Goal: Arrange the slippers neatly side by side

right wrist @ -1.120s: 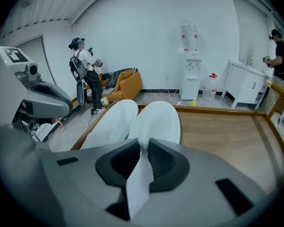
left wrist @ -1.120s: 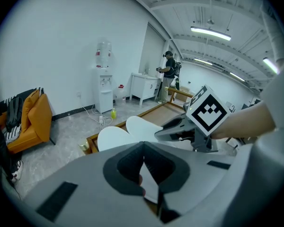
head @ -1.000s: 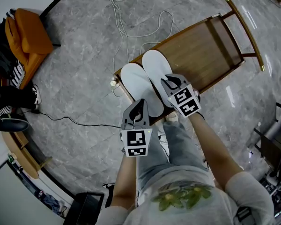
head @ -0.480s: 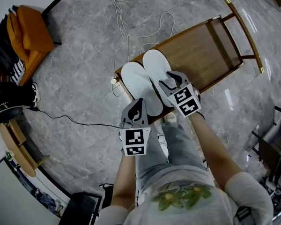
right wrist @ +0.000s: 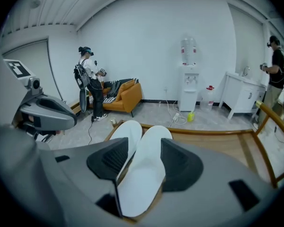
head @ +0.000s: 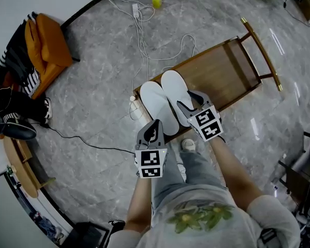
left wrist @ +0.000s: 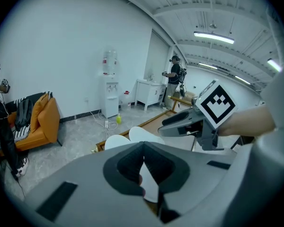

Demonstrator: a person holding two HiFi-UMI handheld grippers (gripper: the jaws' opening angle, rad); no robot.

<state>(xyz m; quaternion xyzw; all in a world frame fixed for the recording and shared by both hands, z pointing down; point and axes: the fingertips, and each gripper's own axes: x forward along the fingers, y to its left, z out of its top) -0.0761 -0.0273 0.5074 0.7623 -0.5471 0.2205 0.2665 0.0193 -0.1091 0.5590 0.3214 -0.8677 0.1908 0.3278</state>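
Plainly, left tool (head: 155,123) and right tool (head: 190,100) bear square markers (head: 149,158) near slippers (head: 163,100).

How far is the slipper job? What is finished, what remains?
Done: the two white slippers lie side by side on the wooden bench. In hand: nothing; the right gripper has just been opening its fingers, nothing gripped between them. Left: seemingly only to withdraw it and the left gripper.

Slippers (head: 157,107): 2, white. Wooden surface (head: 222,68): 1. Tongs: 2, left tongs (head: 156,123) and right tongs (head: 190,101), 1 marker cube (head: 149,163) on each. Orange armchair (head: 46,43): 1. Yellow bottle (head: 156,0): 1. Water dispenser (right wrist: 189,79): 1. White cabinet (right wrist: 244,96): 1. Person holding the tongs (head: 196,211): 1. Bystanders (right wrist: 90,82): 2, standing well apart.
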